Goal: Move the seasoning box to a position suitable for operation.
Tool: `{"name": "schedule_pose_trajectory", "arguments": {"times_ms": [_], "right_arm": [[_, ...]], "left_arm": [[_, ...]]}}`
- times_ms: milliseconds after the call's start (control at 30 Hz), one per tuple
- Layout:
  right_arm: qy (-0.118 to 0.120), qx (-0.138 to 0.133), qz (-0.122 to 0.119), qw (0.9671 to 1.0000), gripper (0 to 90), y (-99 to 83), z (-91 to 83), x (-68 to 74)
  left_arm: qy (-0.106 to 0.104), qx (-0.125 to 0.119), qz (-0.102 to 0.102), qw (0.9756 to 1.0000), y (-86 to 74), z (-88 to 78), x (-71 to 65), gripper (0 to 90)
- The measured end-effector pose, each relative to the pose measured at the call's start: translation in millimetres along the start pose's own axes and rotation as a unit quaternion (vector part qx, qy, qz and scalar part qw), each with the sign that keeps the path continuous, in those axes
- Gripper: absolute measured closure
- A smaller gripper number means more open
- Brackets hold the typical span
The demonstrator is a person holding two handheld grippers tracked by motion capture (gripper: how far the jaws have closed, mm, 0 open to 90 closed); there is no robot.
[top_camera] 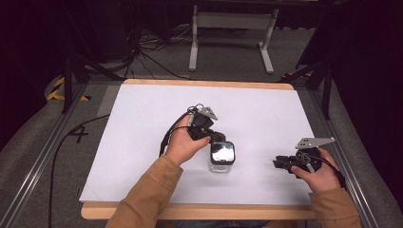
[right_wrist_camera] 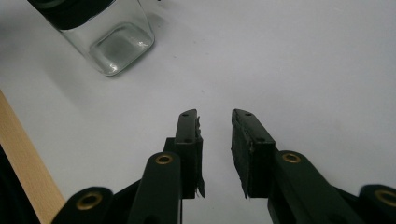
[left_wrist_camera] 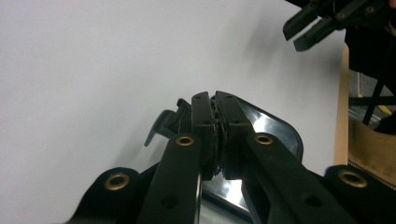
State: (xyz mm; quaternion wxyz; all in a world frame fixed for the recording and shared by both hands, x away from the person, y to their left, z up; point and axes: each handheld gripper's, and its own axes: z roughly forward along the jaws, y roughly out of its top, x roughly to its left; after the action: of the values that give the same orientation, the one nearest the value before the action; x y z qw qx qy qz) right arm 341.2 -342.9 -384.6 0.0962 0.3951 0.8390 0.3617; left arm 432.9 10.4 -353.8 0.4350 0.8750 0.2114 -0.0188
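White sheeting covers the table (top_camera: 142,142), where a clear square jar (top_camera: 222,164) stands near the middle with its black lid (top_camera: 222,152) still on, the left gripper (left_wrist_camera: 215,135) clenched on the lid's edge, the right gripper (right_wrist_camera: 215,140) released, empty, well apart.

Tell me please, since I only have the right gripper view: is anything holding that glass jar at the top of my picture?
Observer: Yes. The left gripper is clamped on the jar's black lid.
Operator: Thank you. Is the lid level?
Observer: From the high view, the lid sits flat on the jar.
Operator: And where is my right gripper?
Observer: The right gripper is to the jar's right, apart from it, near the table's front edge.
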Motion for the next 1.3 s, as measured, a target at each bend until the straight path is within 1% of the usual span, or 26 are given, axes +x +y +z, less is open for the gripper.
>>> {"name": "schedule_pose_trajectory", "arguments": {"times_ms": [33, 100, 167, 200, 233, 300, 400, 467, 500, 533, 600, 700, 767, 900, 1000, 1033, 1133, 1200, 1233, 1267, 1300], "right_arm": [[0.000, -0.001, 0.000, 1.0000, 73.1, -0.4, -0.2, 0.3], [0.000, -0.002, 0.001, 1.0000, 73.0, -0.8, 0.0, 1.1], [0.000, -0.001, -0.002, 1.0000, 73.0, -0.7, 0.0, 2.4], [0.002, -0.003, -0.001, 1.0000, 73.0, -0.7, 0.8, 3.7], [0.003, -0.002, -0.004, 1.0000, 72.9, -0.8, 1.5, 3.9], [0.004, 0.001, -0.004, 1.0000, 72.9, -0.6, 2.6, 5.3], [0.005, 0.004, -0.007, 1.0000, 72.7, -0.6, 4.5, 6.0], [0.008, 0.002, -0.006, 0.9999, 72.0, -0.5, 5.8, 6.9], [0.009, 0.001, -0.007, 0.9999, 71.6, -0.2, 6.1, 7.4], [0.009, 0.001, -0.009, 0.9999, 71.6, 0.0, 6.4, 7.6], [0.011, 0.002, -0.011, 0.9999, 71.6, 0.5, 7.1, 8.4], [0.010, 0.002, -0.012, 0.9999, 71.4, 1.3, 8.1, 9.6], [0.013, 0.003, -0.014, 0.9998, 71.1, 2.0, 8.9, 11.0], [0.017, 0.003, -0.024, 0.9996, 70.8, 4.2, 11.0, 14.9], [0.020, 0.002, -0.025, 0.9995, 71.2, 6.0, 12.5, 19.1], [0.019, -0.001, -0.030, 0.9994, 71.4, 6.6, 13.6, 20.2], [0.022, -0.002, -0.038, 0.9990, 72.9, 9.5, 16.0, 25.7], [0.027, -0.008, -0.048, 0.9984, 74.9, 12.5, 18.8, 30.7], [0.034, -0.014, -0.048, 0.9982, 75.7, 14.2, 20.0, 34.3], [0.034, -0.014, -0.048, 0.9982, 75.7, 14.2, 20.0, 34.3], [0.044, -0.024, -0.058, 0.9970, 77.8, 18.6, 22.9, 42.6]], "left_arm": [[0.000, 0.000, 0.000, 1.0000, 0.0, 0.0, 0.0, 86.6], [0.003, -0.015, -0.003, 0.9999, -0.5, 1.7, 2.0, 86.8], [0.015, -0.025, -0.008, 0.9996, -1.5, 2.5, 4.5, 87.6], [0.017, -0.032, -0.010, 0.9993, -2.0, 3.4, 5.2, 87.9], [0.021, -0.031, -0.013, 0.9992, -2.4, 3.6, 5.9, 87.9], [0.026, -0.039, -0.010, 0.9989, -3.7, 6.6, 8.2, 88.1], [0.028, -0.030, -0.016, 0.9990, -5.4, 9.3, 10.8, 88.0], [0.020, -0.031, -0.019, 0.9992, -7.1, 12.2, 12.7, 87.4], [0.019, -0.029, -0.021, 0.9992, -7.3, 12.4, 12.8, 87.1], [0.019, -0.032, -0.022, 0.9991, -7.8, 13.5, 13.1, 86.9], [0.020, -0.028, -0.019, 0.9992, -8.0, 13.4, 13.6, 86.9], [0.024, -0.033, -0.016, 0.9990, -8.7, 14.0, 13.4, 87.5], [0.023, -0.035, -0.018, 0.9990, -9.0, 14.2, 13.5, 88.0], [0.020, -0.036, -0.019, 0.9990, -9.1, 14.5, 13.5, 89.3], [0.022, -0.033, -0.021, 0.9990, -8.6, 14.2, 13.3, 89.5], [0.021, -0.028, -0.021, 0.9992, -8.3, 13.6, 13.6, 89.5], [0.019, -0.035, -0.028, 0.9988, -8.7, 14.5, 13.9, 89.5], [0.019, -0.034, -0.029, 0.9988, -8.7, 14.4, 14.2, 89.5], [0.018, -0.033, -0.033, 0.9988, -8.8, 14.2, 14.0, 89.5], [0.018, -0.033, -0.033, 0.9988, -8.8, 14.2, 14.0, 89.5], [0.018, -0.037, -0.032, 0.9987, -8.9, 14.8, 14.4, 89.5]]}}
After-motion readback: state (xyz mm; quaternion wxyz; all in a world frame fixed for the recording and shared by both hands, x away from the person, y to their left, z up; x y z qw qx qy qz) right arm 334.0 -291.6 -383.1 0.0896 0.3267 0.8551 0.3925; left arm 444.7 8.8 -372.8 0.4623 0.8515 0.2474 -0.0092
